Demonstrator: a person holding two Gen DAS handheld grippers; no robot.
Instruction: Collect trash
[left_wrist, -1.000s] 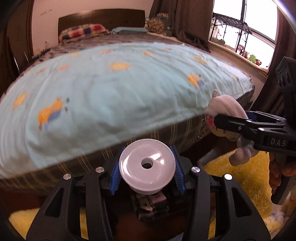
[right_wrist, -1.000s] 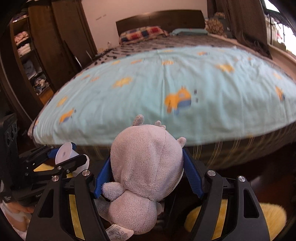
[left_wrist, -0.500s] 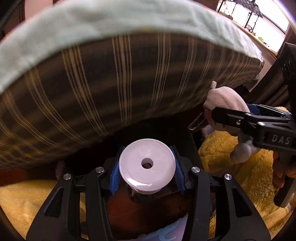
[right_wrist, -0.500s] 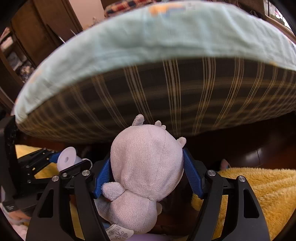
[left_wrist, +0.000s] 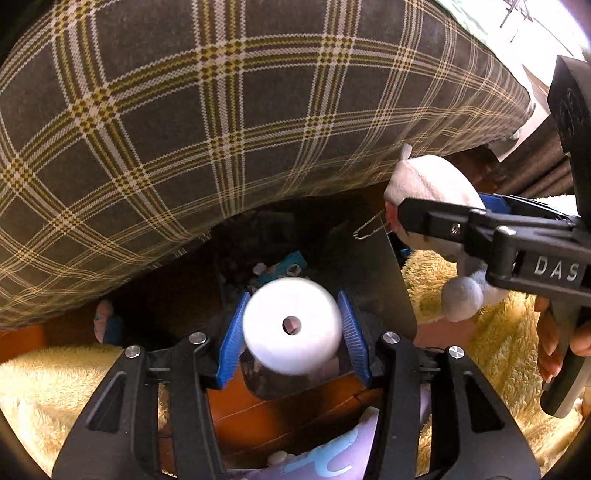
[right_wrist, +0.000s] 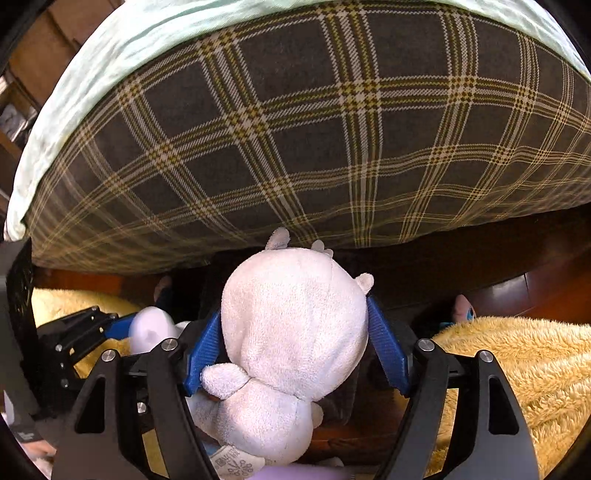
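Trash bin (left_wrist: 373, 266), a dark open container, sits on the wooden floor just under the overhanging plaid bedspread (left_wrist: 221, 110), and everything else is best placed against it. Some scraps already lie inside it, among them a teal piece, so I would judge the collecting partly done, with the two items in hand not yet dropped in. On either side of the bin spreads the yellow shaggy rug (left_wrist: 480, 332). To the bin's right, level with its rim, the right gripper (right_wrist: 295, 350) is clamped around a grey plush toy (right_wrist: 291, 325), blue pads pressed into its sides. Directly in front of the bin's mouth and above it, the left gripper (left_wrist: 291, 328) is closed on a white plastic spool (left_wrist: 291, 325), its round face with the centre hole turned toward the camera. From where both stand, a short lowering and a release over the bin looks like what remains.
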